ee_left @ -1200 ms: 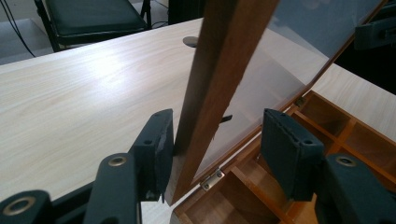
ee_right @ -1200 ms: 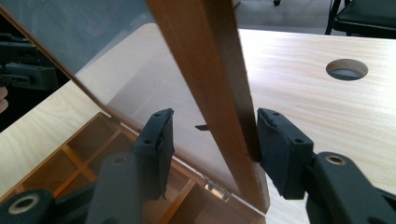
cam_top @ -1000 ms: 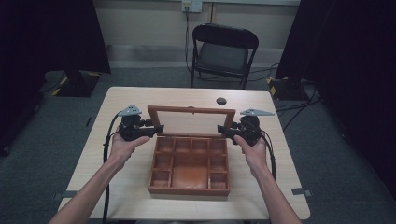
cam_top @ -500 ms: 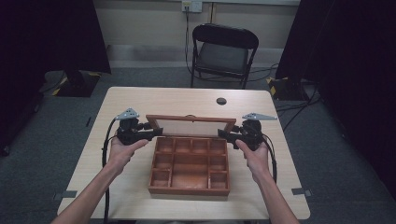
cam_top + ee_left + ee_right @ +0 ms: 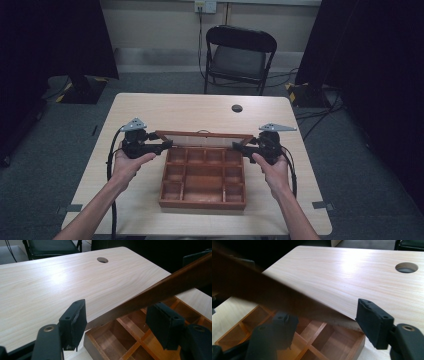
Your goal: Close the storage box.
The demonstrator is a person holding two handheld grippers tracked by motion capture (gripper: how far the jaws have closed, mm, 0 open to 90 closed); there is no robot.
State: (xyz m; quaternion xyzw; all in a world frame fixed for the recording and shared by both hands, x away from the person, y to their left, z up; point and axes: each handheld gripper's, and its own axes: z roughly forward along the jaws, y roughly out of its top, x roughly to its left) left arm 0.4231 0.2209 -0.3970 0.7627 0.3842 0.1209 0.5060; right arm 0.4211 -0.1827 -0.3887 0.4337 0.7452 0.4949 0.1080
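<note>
Centrally on the worktop (image 5: 150,107) sits a wooden compartment box (image 5: 203,177); its hinged lid (image 5: 204,136) stands partly raised along the far edge, tilted over the rear compartments. At the lid's left end is the left gripper (image 5: 167,145); its jaws have just been opening; in the left gripper view the lid's frame (image 5: 160,288) passes between the two pads (image 5: 75,320) with a visible gap on either side, so nothing is clamped. At the right end is the right gripper (image 5: 236,146); its jaws have likewise been opening and stand moderately apart around the lid's edge (image 5: 274,300); whether a pad touches the wood cannot be told. Beyond, a cable hole (image 5: 237,108) marks the worktop; a folding chair (image 5: 239,57) stands behind.
</note>
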